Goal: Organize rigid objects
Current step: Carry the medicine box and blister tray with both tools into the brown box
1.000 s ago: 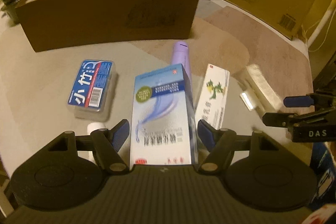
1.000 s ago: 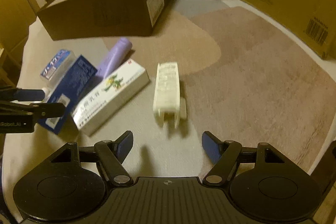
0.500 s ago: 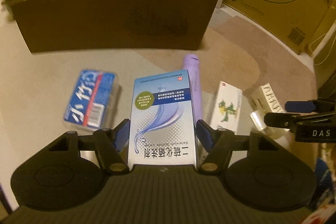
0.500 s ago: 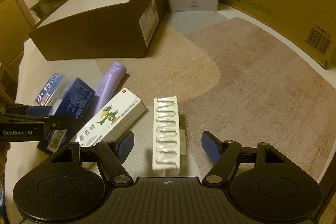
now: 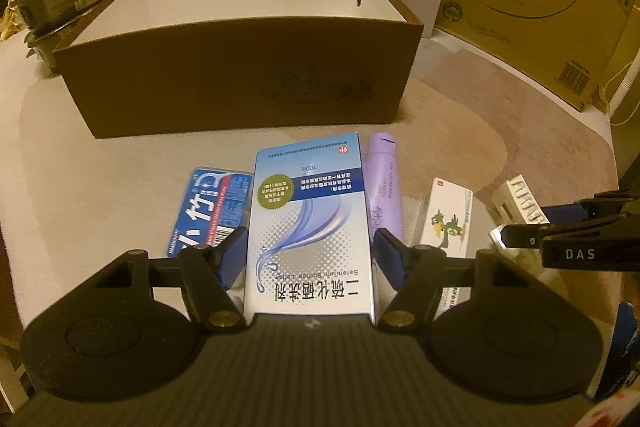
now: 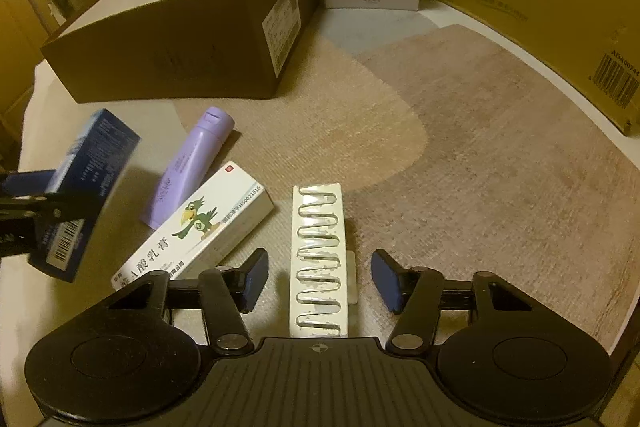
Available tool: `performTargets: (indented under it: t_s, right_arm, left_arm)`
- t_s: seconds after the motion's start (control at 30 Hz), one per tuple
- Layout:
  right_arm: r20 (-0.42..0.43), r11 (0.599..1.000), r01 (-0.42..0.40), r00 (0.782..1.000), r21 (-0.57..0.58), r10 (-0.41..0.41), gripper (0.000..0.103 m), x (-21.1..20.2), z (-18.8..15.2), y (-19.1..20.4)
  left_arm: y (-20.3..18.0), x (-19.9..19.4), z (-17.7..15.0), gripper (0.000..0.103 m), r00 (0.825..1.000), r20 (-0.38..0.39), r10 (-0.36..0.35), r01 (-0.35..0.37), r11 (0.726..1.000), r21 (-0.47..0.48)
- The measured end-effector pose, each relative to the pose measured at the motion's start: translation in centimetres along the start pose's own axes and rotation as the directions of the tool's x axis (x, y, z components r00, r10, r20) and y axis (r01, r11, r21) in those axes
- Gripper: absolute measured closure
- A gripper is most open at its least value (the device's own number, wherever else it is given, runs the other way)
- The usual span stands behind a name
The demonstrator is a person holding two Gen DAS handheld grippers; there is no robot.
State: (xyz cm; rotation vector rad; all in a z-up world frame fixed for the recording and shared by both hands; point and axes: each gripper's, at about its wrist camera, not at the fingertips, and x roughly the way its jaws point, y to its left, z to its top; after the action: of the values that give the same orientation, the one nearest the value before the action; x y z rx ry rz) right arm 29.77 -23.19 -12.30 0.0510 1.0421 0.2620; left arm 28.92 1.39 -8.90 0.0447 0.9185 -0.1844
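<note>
Two tools at work: one lifting a box, one closing on a strip

The left tool has its pads against both sides of the blue box and holds it; in the right view the box hangs tilted, clear of the worktop, probably bound for the open brown carton at 12 o'clock. The right tool has just been closing, and the white blister strip lies lengthwise between its pads, which have not touched it, so nothing is gripped yet; straddling the strip's narrow width suits a side pinch. The lilac tube and the bird box lie at 10 o'clock of that tool, side by side and touching. A flat blue pack lies just left of the held box.
</note>
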Motion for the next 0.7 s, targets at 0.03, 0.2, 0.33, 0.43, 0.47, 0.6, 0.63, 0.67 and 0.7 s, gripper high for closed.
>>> performTargets:
  t_s: [0.03, 0.2, 0.33, 0.43, 0.47, 0.6, 0.63, 0.67, 0.7]
  right_arm:
    - [-0.004, 1.000, -0.002, 1.000, 0.003, 0.002, 0.057, 0.1, 0.0, -0.1]
    - [-0.002, 1.000, -0.016, 1.000, -0.009, 0.016, 0.075, -0.1, 0.2, 0.0]
    - [0.046, 0.999, -0.032, 0.998, -0.010, 0.033, 0.075, -1.6, 0.7, 0.1]
    - [0.092, 0.997, -0.083, 0.992, 0.004, 0.083, 0.075, -3.3, 1.9, 0.3]
    - [0.106, 0.995, -0.095, 0.990, -0.001, 0.095, 0.075, -3.8, 2.3, 0.6]
    - [0.159, 0.987, -0.155, 0.975, -0.030, 0.158, 0.075, -5.4, 4.5, 1.9]
    - [0.168, 0.984, -0.172, 0.970, -0.038, 0.176, 0.075, -5.7, 5.2, 2.3]
    - [0.175, 0.981, -0.189, 0.965, -0.043, 0.193, 0.075, -5.8, 5.8, 2.6]
    - [0.181, 0.978, -0.202, 0.961, -0.048, 0.207, 0.075, -5.9, 6.3, 2.9]
  left_arm:
    - [0.1, 0.0, 0.1, 0.038, 1.000, 0.002, 0.002, -0.002, 1.000, -0.002]
    - [0.8, -0.9, 0.4, 0.038, 1.000, 0.023, 0.016, -0.016, 1.000, -0.010]
    - [1.5, -1.9, 0.8, 0.038, 0.998, 0.046, 0.030, -0.030, 0.999, -0.010]
    - [2.2, -2.6, 1.5, 0.038, 0.997, 0.064, 0.045, -0.044, 0.999, -0.015]
    - [2.5, -2.9, 1.8, 0.038, 0.996, 0.070, 0.049, -0.047, 0.999, -0.018]
    - [3.7, -3.9, 3.3, 0.038, 0.992, 0.104, 0.067, -0.065, 0.998, -0.024]
    - [4.1, -4.1, 3.8, 0.038, 0.991, 0.113, 0.074, -0.071, 0.997, -0.023]
    - [4.4, -4.4, 4.3, 0.038, 0.989, 0.122, 0.080, -0.078, 0.997, -0.024]
    - [4.8, -4.6, 4.8, 0.038, 0.988, 0.131, 0.086, -0.083, 0.996, -0.025]
